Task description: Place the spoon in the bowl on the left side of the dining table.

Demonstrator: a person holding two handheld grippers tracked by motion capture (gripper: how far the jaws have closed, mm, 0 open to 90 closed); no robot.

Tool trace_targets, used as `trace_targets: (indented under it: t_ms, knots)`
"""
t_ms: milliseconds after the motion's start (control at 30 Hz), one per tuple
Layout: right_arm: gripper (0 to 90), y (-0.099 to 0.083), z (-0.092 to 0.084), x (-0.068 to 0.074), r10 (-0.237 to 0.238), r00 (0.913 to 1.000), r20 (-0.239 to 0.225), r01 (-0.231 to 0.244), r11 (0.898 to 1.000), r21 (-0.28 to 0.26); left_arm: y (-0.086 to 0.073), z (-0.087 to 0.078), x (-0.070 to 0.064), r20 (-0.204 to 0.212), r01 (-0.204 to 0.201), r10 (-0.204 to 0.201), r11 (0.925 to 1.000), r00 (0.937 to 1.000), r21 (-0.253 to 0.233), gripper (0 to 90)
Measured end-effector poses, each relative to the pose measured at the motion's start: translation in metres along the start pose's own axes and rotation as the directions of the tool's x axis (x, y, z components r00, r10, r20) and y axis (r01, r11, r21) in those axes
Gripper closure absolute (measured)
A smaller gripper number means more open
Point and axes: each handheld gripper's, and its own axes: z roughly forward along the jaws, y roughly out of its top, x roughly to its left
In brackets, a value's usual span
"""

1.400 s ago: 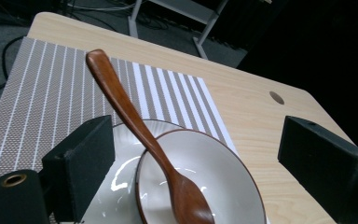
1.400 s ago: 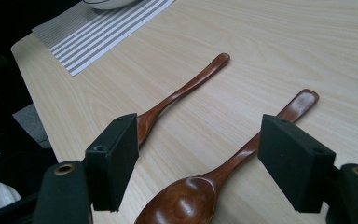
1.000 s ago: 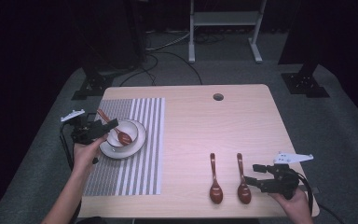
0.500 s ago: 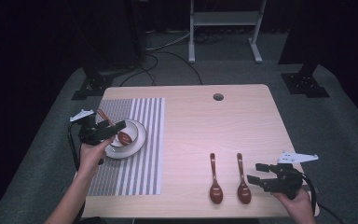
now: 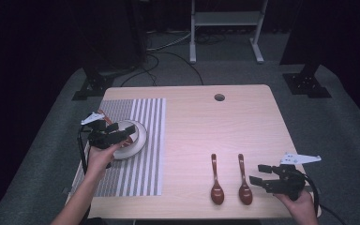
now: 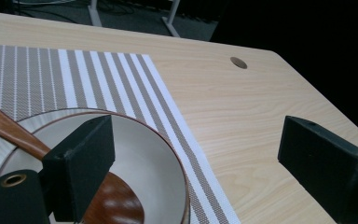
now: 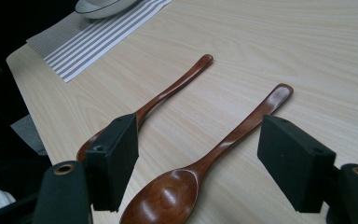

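On the left, a wooden spoon (image 6: 9,128) lies in the white bowl (image 5: 138,136) on the striped mat (image 5: 145,140), its handle running up over the rim toward ten o'clock and its dark scoop down in the bowl's hollow. The left gripper (image 5: 115,133) hangs above the bowl with its jaws spread wide, holding nothing; in the left gripper view one jaw sits over the spoon, though I cannot tell whether it touches.

Toward the right, two more spoons lie side by side on the bare table (image 5: 215,122), handles pointing to twelve o'clock: the left spoon (image 5: 215,180) and the right spoon (image 5: 243,180). They look light and stiff, with a glossy finish (likely a bit slick under hard pads), so the narrow neck just above the scoop seems the best place to pinch, where the jaws can close across it.

The right gripper (image 5: 258,176) waits just beside the right spoon, at its three o'clock. Its jaws stand wide open and empty, straddling that spoon in the right gripper view.
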Motion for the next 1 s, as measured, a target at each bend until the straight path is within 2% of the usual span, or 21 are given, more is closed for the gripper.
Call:
trace_targets:
  t_ms: [467, 1000]
  knots:
    - [27.7, -0.002, -0.002, -0.001, 0.005, 1.0000, 0.004, -0.005, 1.000, -0.002, -0.006, 0.007, -0.016, 0.036, -0.027, 0.026, 0.9994, 0.9990, 0.019, 9.8]
    - [27.8, -0.004, -0.002, -0.001, 0.005, 1.0000, 0.004, -0.005, 1.000, 0.002, -0.011, 0.015, -0.039, 0.082, -0.080, 0.077, 0.9960, 0.9937, 0.040, 9.9]
